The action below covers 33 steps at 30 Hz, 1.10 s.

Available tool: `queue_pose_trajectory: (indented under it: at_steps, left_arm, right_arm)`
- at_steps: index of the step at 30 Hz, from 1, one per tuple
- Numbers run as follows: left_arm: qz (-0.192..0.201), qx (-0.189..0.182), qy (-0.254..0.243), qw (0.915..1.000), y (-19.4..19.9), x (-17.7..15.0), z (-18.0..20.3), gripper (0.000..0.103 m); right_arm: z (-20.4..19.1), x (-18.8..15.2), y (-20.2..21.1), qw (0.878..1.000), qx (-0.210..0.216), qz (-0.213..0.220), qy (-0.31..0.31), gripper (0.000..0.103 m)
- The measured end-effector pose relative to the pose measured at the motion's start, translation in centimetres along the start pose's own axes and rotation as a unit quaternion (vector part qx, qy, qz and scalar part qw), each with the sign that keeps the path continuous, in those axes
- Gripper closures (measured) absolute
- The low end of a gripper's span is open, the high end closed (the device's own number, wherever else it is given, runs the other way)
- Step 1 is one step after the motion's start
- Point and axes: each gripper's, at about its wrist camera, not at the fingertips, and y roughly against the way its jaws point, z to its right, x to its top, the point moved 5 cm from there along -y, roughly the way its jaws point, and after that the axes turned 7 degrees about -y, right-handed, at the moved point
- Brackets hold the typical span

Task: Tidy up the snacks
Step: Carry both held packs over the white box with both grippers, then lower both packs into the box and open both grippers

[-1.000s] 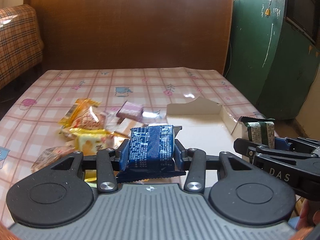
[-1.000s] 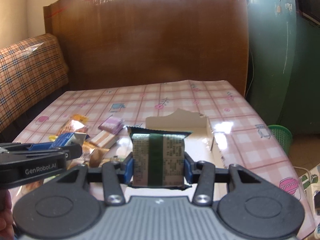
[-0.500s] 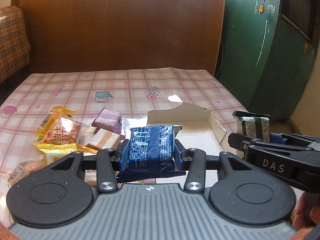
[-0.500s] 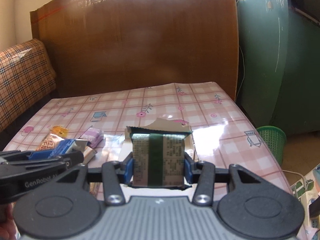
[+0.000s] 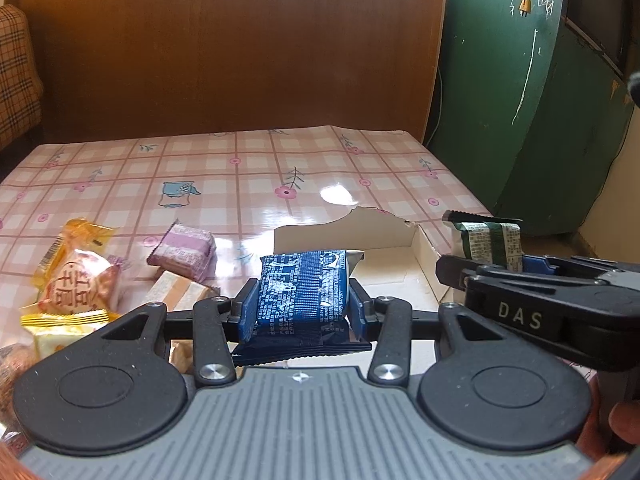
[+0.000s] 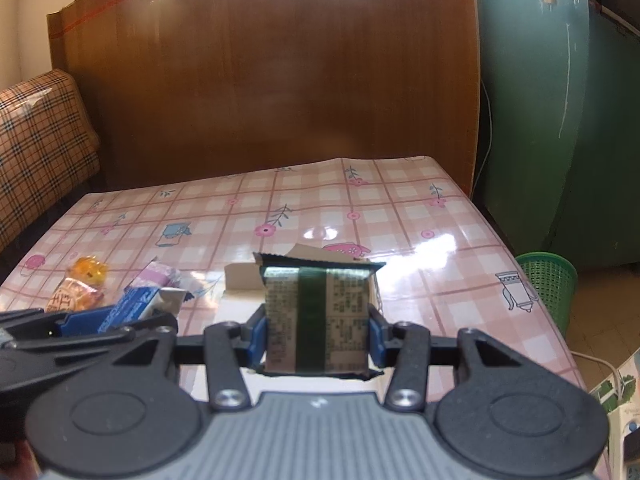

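My left gripper (image 5: 300,300) is shut on a blue snack packet (image 5: 302,294) and holds it above the near side of an open white cardboard box (image 5: 392,236). My right gripper (image 6: 318,326) is shut on a green-and-white snack packet (image 6: 318,320) and holds it over the same box (image 6: 240,280). The right gripper also shows at the right of the left wrist view (image 5: 492,256), level with the box's right wall. The left gripper shows at the left of the right wrist view (image 6: 120,312).
Loose snacks lie left of the box on the pink checked tablecloth (image 5: 240,176): a purple packet (image 5: 186,248), a beige one (image 5: 176,292), yellow and orange ones (image 5: 76,280). A brown board stands behind the table, a green cabinet (image 5: 540,120) and a green basket (image 6: 548,280) at right.
Both grippers have moved right and forward with their packets, closing on the box. The loose snacks have slid toward the left of both views.
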Motion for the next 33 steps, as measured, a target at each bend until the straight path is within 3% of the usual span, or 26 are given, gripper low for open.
queue_pose_trajectory:
  at_steps: [18,25,26,27,33]
  left_arm:
    - [-0.024,-0.008,-0.003,0.9997,-5.6,0.7,0.4,0.05]
    - [-0.023,-0.027,-0.001,0.9994,-6.7,0.9,0.7,0.05]
    - [-0.019,-0.036,0.001,0.9992,-6.3,0.8,0.7,0.047]
    - [-0.021,-0.038,0.0,0.999,-6.2,0.7,0.7,0.029]
    - [-0.02,-0.033,0.004,0.9992,-4.9,0.5,0.6,0.005]
  right_arm:
    - [1.1,1.8,-5.4,1.0,-0.011,-0.022,-0.003,0.056]
    - [1.5,2.2,-6.6,1.0,-0.013,-0.023,-0.009,0.053]
    - [1.4,2.2,-6.4,1.0,-0.012,-0.018,-0.009,0.042]
    - [1.5,2.2,-6.2,1.0,-0.01,-0.014,-0.009,0.032]
    - [1.8,2.2,-4.7,1.0,-0.013,0.001,-0.018,0.031]
